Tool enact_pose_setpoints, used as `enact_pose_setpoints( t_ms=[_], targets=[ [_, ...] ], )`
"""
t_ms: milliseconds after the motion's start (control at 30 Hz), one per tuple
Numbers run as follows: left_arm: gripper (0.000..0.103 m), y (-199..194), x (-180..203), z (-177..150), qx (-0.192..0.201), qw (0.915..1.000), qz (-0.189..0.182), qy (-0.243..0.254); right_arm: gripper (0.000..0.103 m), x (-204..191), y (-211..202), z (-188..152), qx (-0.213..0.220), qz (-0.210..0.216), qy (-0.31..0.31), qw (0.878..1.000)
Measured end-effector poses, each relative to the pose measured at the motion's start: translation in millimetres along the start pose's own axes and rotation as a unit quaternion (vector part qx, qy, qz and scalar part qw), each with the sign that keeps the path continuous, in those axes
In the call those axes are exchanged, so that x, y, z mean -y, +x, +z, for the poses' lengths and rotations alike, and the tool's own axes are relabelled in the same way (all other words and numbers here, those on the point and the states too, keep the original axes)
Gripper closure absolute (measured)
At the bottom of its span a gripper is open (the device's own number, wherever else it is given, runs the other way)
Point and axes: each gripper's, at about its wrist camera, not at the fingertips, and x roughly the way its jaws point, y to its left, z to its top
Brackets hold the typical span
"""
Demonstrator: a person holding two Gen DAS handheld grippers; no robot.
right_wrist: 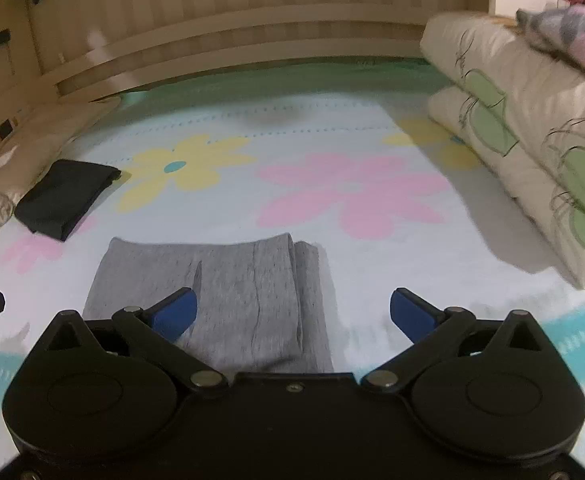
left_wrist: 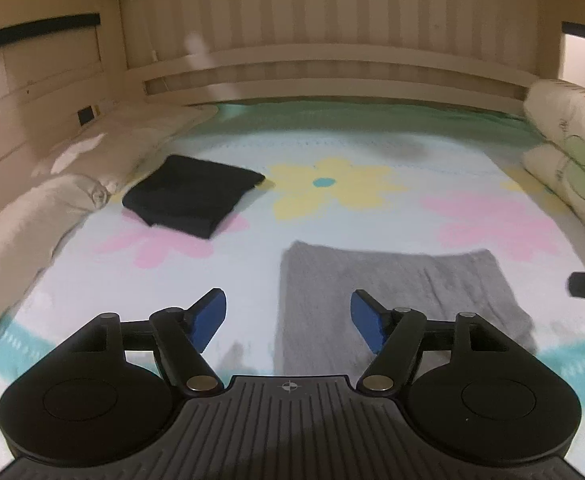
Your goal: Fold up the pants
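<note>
Grey pants (left_wrist: 396, 292) lie folded into a flat rectangle on the flowered bed sheet (left_wrist: 332, 216). In the right wrist view the same grey pants (right_wrist: 228, 292) show stacked layers along their right edge. My left gripper (left_wrist: 288, 320) hovers above the bundle's near left corner, open, with nothing between its blue pads. My right gripper (right_wrist: 292, 312) hangs over the near right part of the pants, jaws spread wide and empty. A black part of the other gripper shows at each view's edge.
A folded black garment (left_wrist: 192, 196) lies to the left on the sheet. Beige pillows (left_wrist: 32, 216) line the left side, and stacked cream bedding (right_wrist: 532, 128) fills the right. A wooden headboard (left_wrist: 332, 68) closes off the far end.
</note>
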Motion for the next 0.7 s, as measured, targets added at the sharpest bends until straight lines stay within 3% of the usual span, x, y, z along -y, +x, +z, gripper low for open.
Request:
enact_pose_setpoints(
  t_ms=[333,700],
  targets=[
    [0.036,-25.3,12.2,-41.4,-0.046,0.9987,-0.013,-0.018,0.001,-15.2,-45.6,-40.9,0.006,0.014,-0.024,1.000],
    [0.036,-12.2,15.4,-63.0,-0.065,0.9976,-0.001,-0.026,0.001,-20.7,-27.0,-61.9,-0.042,-0.025,-0.021,0.999]
  ],
)
